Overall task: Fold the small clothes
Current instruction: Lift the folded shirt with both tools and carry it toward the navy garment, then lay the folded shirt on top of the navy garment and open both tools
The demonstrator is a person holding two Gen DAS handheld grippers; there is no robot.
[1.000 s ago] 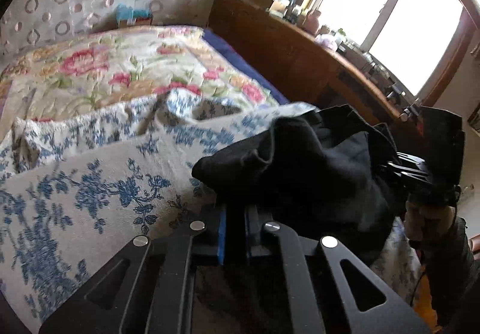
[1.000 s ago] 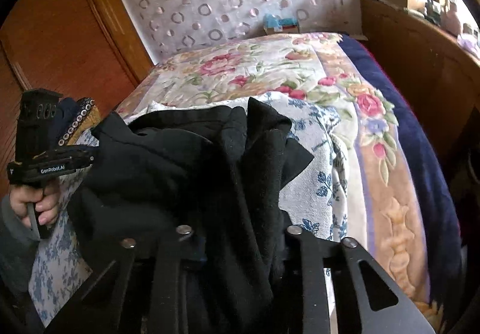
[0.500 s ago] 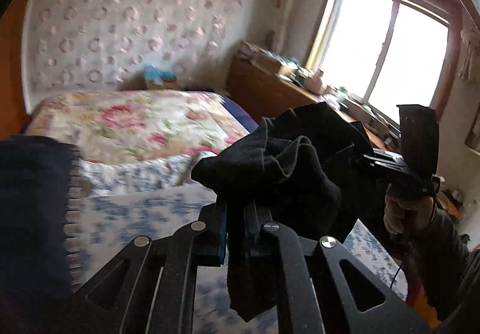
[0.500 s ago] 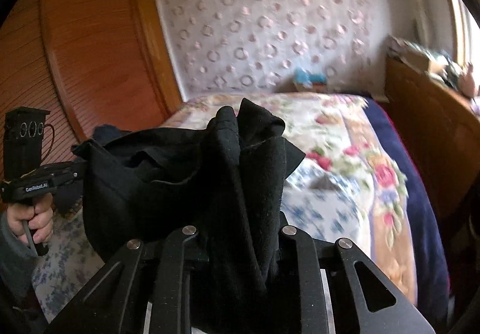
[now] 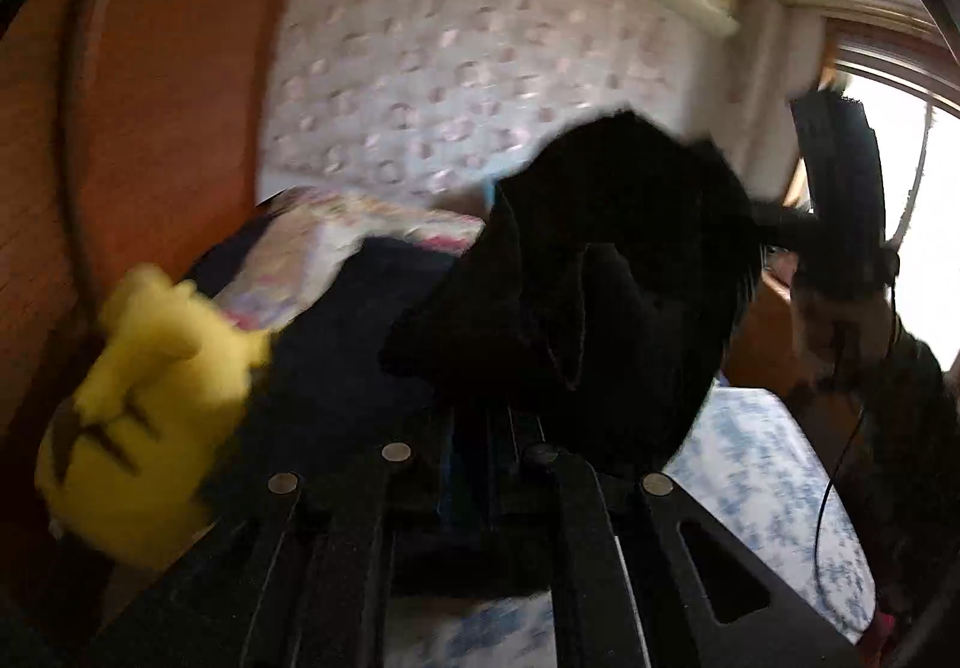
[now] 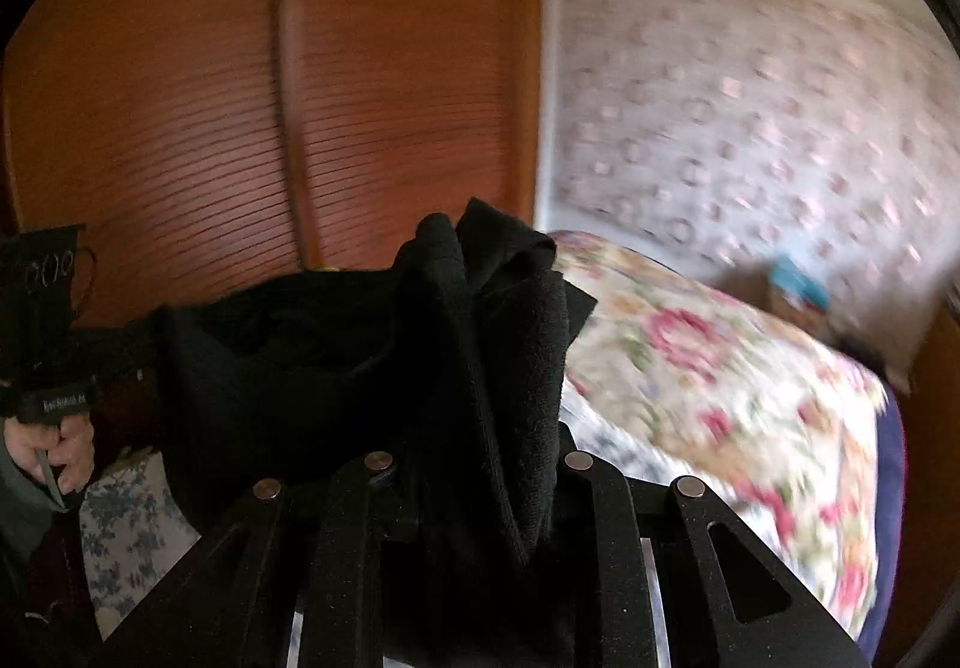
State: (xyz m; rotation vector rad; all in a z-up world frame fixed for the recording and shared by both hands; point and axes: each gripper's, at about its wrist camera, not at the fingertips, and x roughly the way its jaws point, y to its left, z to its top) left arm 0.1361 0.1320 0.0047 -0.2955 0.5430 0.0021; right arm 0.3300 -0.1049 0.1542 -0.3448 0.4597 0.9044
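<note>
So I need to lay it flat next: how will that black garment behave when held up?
Probably floppy: the black garment sags between the left tool and right tool. Likely light, bunching in thick folds. It seems soft and knitted, so probably not slippery.

Black garment bunches over both grippers' fingertips, hiding them. The yellow plush toy and the floral bedspread are smeared by motion blur.
</note>
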